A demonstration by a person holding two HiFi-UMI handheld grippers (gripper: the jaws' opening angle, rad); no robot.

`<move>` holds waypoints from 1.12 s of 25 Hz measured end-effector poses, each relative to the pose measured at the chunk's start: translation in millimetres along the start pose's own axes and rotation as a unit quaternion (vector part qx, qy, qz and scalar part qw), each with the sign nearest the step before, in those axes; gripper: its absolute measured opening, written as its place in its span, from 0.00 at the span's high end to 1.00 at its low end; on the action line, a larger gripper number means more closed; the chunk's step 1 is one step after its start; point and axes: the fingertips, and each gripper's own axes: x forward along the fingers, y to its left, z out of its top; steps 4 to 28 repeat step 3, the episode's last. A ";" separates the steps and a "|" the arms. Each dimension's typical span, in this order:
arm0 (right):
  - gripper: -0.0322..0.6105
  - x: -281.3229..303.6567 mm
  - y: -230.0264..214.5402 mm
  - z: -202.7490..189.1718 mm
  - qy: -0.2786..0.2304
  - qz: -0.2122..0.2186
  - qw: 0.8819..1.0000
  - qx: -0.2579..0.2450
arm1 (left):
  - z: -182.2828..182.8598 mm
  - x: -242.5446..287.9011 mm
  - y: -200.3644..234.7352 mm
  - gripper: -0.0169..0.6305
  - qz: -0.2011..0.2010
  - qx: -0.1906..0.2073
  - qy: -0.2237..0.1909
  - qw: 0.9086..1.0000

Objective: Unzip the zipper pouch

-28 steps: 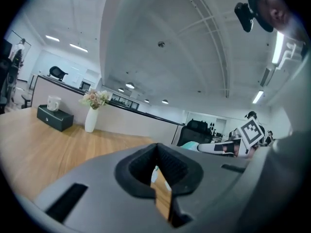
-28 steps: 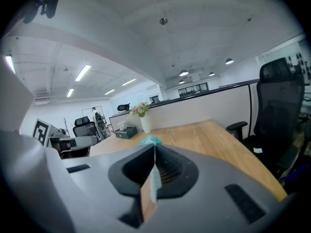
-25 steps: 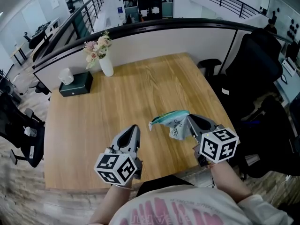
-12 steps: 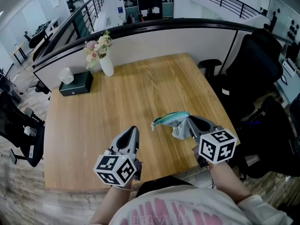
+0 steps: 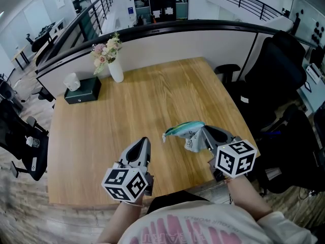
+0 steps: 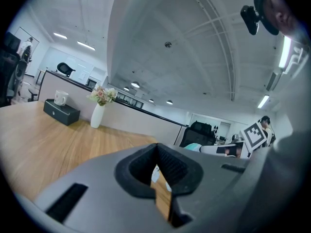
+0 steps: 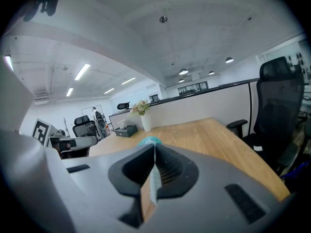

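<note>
The zipper pouch (image 5: pixel 187 134) has a teal zip edge along its top and a white printed body. It hangs just above the wooden table (image 5: pixel 127 111) at the near right, with its zip end pointing left. My right gripper (image 5: pixel 204 134) is shut on the pouch's right side, and white fabric (image 7: pixel 154 181) shows pinched between its pads. My left gripper (image 5: pixel 144 141) is off to the pouch's left, apart from it, shut with nothing in it. From the left gripper view the pouch's teal edge (image 6: pixel 194 146) shows beyond the jaws.
A white vase of flowers (image 5: pixel 115 69) and a black tissue box (image 5: pixel 82 91) stand at the table's far left. A curved partition (image 5: pixel 203 37) runs behind the table. Black office chairs (image 5: pixel 277 67) stand close to its right edge.
</note>
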 end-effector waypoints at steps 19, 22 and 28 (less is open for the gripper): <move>0.94 -0.7 0.7 0.8 0.000 0.001 1.000 -0.001 | -0.9 -1.0 0.4 0.97 0.001 0.001 0.002 1.000; 0.94 -0.7 0.7 0.8 0.000 0.001 1.000 -0.001 | -0.9 -1.0 0.4 0.97 0.001 0.001 0.002 1.000; 0.94 -0.7 0.7 0.8 0.000 0.001 1.000 -0.001 | -0.9 -1.0 0.4 0.97 0.001 0.001 0.002 1.000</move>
